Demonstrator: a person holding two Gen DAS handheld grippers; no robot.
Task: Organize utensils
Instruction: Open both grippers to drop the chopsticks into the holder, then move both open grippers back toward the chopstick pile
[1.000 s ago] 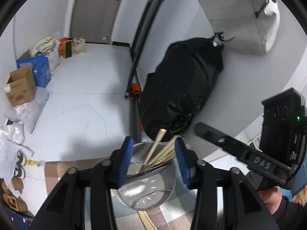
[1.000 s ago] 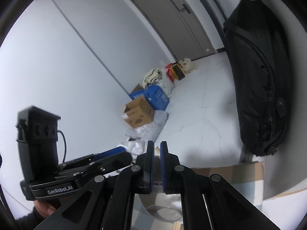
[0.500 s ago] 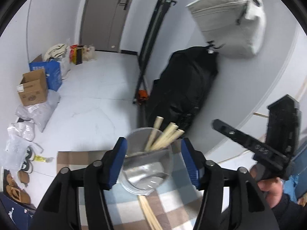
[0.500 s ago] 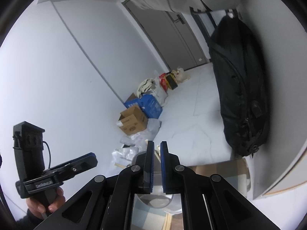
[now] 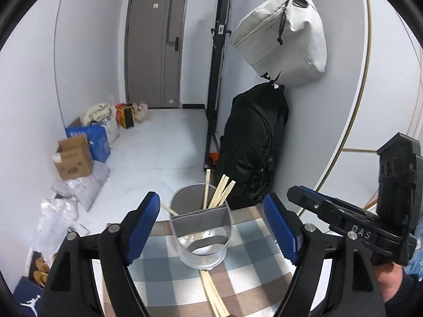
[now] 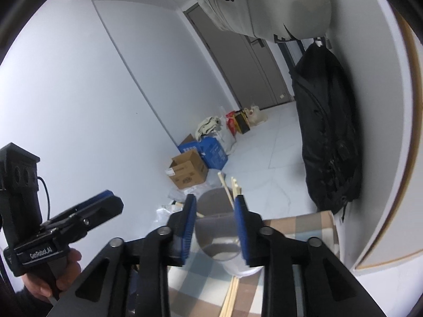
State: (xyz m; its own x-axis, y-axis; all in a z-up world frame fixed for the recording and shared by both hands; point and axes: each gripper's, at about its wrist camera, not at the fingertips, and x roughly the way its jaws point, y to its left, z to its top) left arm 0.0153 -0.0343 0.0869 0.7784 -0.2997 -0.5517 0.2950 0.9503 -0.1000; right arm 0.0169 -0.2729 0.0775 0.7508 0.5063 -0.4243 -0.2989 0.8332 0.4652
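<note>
A shiny metal utensil holder (image 5: pixel 201 237) stands upright on the checkered tablecloth (image 5: pixel 253 272), with several wooden chopsticks (image 5: pixel 220 192) leaning in it. More chopsticks (image 5: pixel 214 293) lie on the cloth in front of it. My left gripper (image 5: pixel 211 203) is open and its jaws are opening; the holder shows in the gap beyond the blue pads (image 5: pixel 144 224), untouched. My right gripper (image 6: pixel 215 206) has its jaws opening with nothing gripped; the holder (image 6: pixel 222 240) sits behind them. Each gripper shows in the other's view: the right gripper (image 5: pixel 298 195), the left gripper (image 6: pixel 103 206).
A black backpack (image 5: pixel 253 145) leans on the wall behind the table, under a hanging grey bag (image 5: pixel 285 34). On the floor to the left are a cardboard box (image 5: pixel 74 158), a blue box (image 5: pixel 95 140) and plastic bags (image 5: pixel 74 192). A grey door (image 5: pixel 156 47) is at the back.
Both grippers have drawn back from the holder and risen a little. The left jaws have spread wide from the holder's sides. The right jaws, shut before, have parted.
</note>
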